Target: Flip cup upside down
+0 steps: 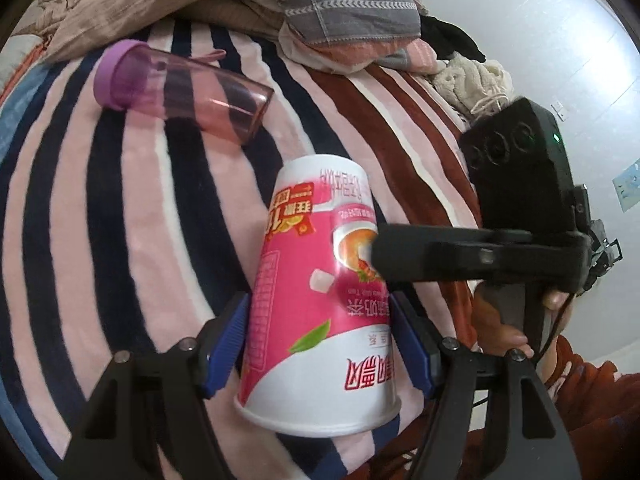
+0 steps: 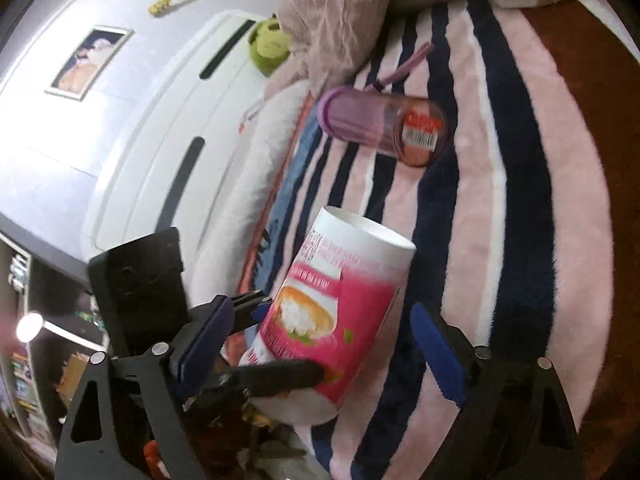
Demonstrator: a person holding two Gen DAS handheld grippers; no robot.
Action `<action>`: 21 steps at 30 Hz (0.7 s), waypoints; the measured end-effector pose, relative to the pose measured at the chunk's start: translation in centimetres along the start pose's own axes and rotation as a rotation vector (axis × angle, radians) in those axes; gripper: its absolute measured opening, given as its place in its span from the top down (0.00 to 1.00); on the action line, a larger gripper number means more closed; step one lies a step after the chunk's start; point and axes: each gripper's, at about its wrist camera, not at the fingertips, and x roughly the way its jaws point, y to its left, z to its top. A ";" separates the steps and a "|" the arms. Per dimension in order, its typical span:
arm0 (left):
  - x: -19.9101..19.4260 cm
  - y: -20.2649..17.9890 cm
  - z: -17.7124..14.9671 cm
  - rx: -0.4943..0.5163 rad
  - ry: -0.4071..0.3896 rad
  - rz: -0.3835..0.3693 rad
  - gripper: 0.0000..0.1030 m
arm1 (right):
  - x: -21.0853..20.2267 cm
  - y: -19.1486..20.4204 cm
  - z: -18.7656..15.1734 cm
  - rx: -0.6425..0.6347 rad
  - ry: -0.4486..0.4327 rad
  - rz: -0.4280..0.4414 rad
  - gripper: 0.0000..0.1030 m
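Note:
A pink and white paper cup (image 1: 320, 304) is held upside down, rim toward the camera and base pointing away, over a striped blanket (image 1: 140, 208). My left gripper (image 1: 320, 340) is shut on the cup, its blue pads (image 1: 226, 340) pressing both sides. In the right wrist view the cup (image 2: 336, 312) lies tilted with its base up and away. My right gripper (image 2: 320, 356) is open around it, the blue pads (image 2: 436, 356) apart from the cup wall. The right gripper's black finger (image 1: 440, 256) shows in the left wrist view, touching the cup's side.
A clear pink bottle with a purple lid (image 1: 180, 92) lies on its side on the blanket, also seen in the right wrist view (image 2: 380, 128). Piled clothes and bedding (image 1: 320, 12) lie beyond. A white cabinet (image 2: 160, 120) stands beside the bed.

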 end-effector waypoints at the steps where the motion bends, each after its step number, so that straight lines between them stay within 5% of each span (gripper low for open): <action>1: 0.1 -0.1 -0.2 0.008 -0.005 0.004 0.35 | 0.1 0.0 0.0 0.005 0.006 -0.002 0.18; 10: -0.2 -0.5 -1.0 0.038 -0.098 -0.027 0.35 | 0.2 -0.2 0.5 0.010 -0.031 -0.067 0.37; 21: 0.8 -1.6 -0.6 0.116 -0.213 -0.113 0.34 | -2.4 5.0 0.1 -0.315 -0.203 -0.159 0.44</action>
